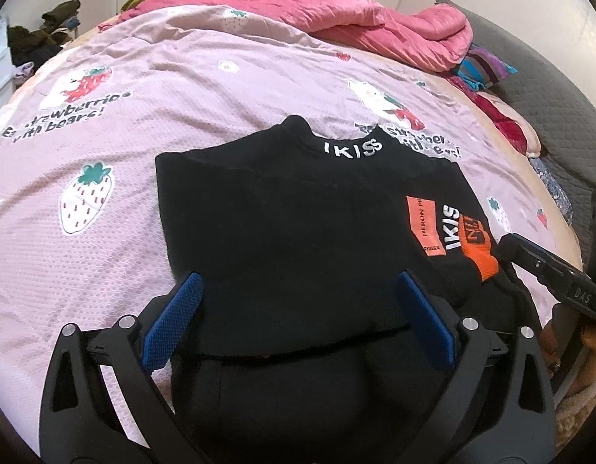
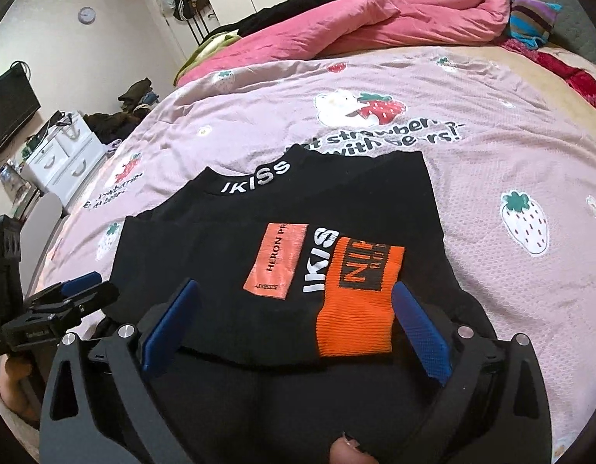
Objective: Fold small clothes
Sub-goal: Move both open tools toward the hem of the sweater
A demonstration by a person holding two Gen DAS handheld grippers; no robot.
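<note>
Left wrist view shows the left claw (image 1: pixel 296 301) spread as wide as it goes, its blue pads clear of any cloth and holding nothing. Directly ahead at twelve o'clock lies the black top (image 1: pixel 298 208), folded into a rough rectangle on the bed sheet (image 1: pixel 220 77), collar lettering toward the far side. At three o'clock the right claw (image 1: pixel 553 270) enters from the picture's edge.

In the right wrist view the right claw (image 2: pixel 296 305) likewise stands fully apart and empty, hanging just above the near edge of the black top (image 2: pixel 220 290). Between its pads, toward one o'clock, sits the orange cuff (image 2: pixel 359 301) of a sleeve laid across the front, beside an orange label (image 2: pixel 276 261). The left claw (image 2: pixel 71 290) shows at nine o'clock. Farther out at twelve o'clock a pink quilt (image 2: pixel 394 19) is heaped along the far side of the bed.

Judging by the tucked sleeves and the free claws, the side folds look finished and a release has been made. The next move probably calls for both claws to pinch the near hem at its corners and carry it toward the collar, keeping the sleeve from slipping out.
</note>
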